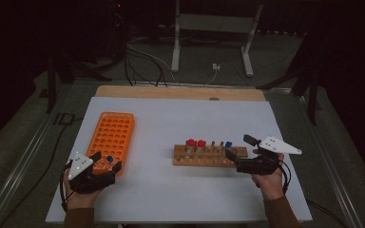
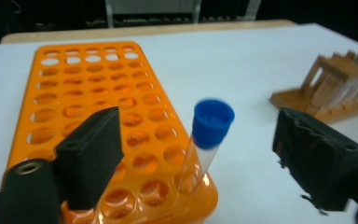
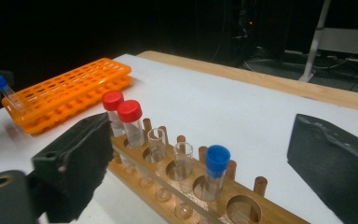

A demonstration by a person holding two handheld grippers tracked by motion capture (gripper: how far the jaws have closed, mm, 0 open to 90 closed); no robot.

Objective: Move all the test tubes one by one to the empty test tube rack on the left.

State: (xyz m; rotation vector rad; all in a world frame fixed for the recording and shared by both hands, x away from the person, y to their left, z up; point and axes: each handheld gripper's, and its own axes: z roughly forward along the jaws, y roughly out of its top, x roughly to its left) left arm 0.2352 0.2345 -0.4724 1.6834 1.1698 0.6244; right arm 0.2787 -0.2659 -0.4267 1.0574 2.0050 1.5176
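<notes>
An orange tube rack [image 1: 111,135] lies at the left of the white table. A blue-capped tube [image 2: 209,135] stands tilted in a hole at its near corner. My left gripper [image 2: 198,125] is open around that tube, with a gap between each pad and the glass. A wooden rack [image 1: 209,161] sits right of centre; it holds two red-capped tubes [image 3: 121,112], two uncapped tubes [image 3: 184,156] and a blue-capped tube [image 3: 216,165]. My right gripper [image 3: 200,135] is open at the wooden rack's right end, with nothing held.
The white sheet [image 1: 171,118] covers a wooden tabletop whose far edge [image 1: 180,92] shows. Cables and a metal stand [image 1: 214,23] lie on the dark floor beyond. Most holes in the orange rack [image 2: 88,84] hold nothing.
</notes>
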